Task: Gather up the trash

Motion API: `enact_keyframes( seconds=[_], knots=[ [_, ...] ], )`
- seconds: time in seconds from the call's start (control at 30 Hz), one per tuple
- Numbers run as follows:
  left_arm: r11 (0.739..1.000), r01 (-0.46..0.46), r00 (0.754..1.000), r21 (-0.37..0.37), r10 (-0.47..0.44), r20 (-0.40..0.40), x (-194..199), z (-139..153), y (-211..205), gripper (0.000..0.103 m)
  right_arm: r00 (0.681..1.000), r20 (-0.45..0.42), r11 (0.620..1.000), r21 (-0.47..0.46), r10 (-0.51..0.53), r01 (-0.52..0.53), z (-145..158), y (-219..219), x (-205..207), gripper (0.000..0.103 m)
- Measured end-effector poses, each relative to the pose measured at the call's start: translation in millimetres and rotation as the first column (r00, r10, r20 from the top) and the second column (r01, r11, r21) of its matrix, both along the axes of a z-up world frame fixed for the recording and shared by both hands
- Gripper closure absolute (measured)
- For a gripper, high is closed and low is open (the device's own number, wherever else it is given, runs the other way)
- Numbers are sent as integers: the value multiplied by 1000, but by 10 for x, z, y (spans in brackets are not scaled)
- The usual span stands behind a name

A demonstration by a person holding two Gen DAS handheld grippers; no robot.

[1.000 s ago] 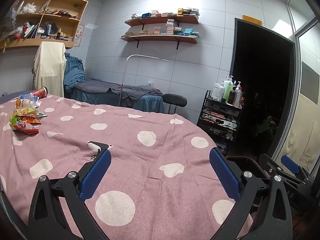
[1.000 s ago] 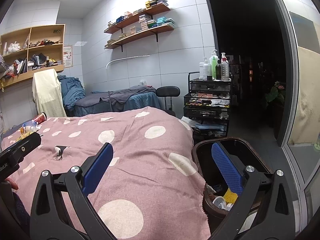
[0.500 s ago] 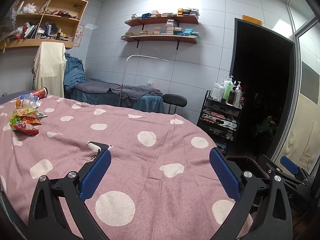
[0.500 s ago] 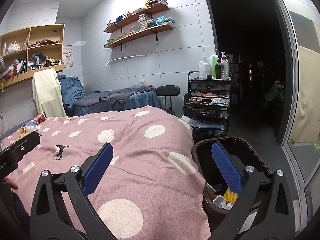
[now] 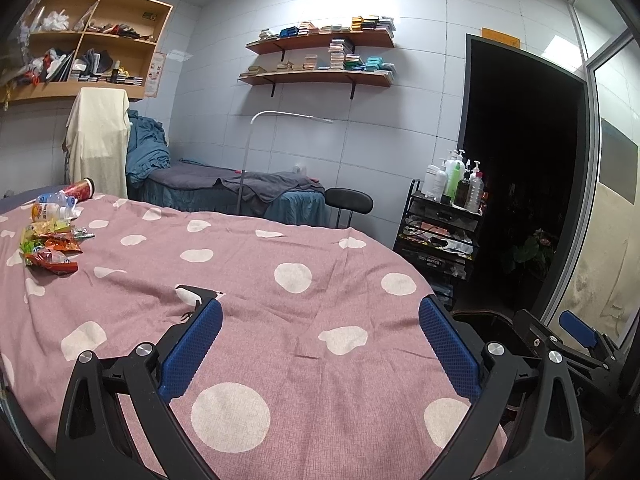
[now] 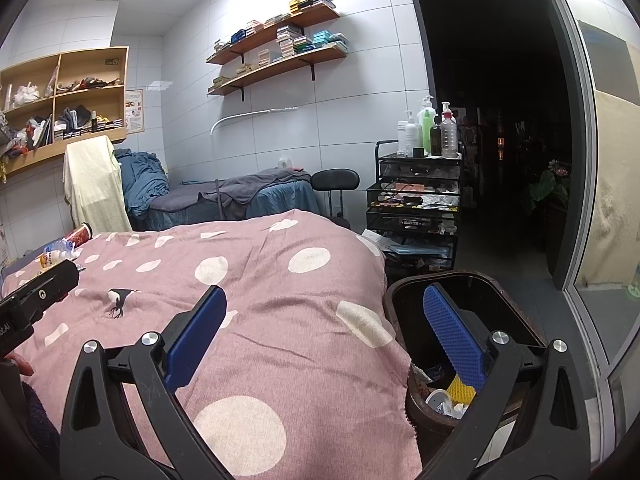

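Both my grippers, left [image 5: 320, 344] and right [image 6: 324, 328], wide open, empty. Wrappers [image 5: 48, 246] far left on bed; left nearer. Bin [image 6: 404, 308] near right, under right gripper.

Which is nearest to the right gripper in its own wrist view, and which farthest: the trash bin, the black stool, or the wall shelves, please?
Measured from the right gripper:
1. The trash bin, directly below its right side, beside the bed.
2. The black stool, beyond the far end of the bed, centre.
3. The wall shelves, high on the back wall.
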State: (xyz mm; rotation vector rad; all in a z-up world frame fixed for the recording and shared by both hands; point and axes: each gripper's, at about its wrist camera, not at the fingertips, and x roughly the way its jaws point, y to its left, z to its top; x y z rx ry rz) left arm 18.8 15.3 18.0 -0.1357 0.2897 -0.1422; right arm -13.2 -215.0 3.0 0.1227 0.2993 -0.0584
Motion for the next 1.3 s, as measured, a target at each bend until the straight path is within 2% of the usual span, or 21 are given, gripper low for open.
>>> enact_keyframes(
  seconds=[0.43, 1.3],
  knots=[
    [999, -5, 999, 32, 4, 34, -33, -17, -59, 5, 1000, -5, 1000, 1, -3, 3, -37, -2, 6, 6],
    [999, 29, 999, 26, -30, 19, -38, -59, -109, 5, 1000, -8, 1000, 1, -4, 4, -52, -5, 10, 6]
  ],
)
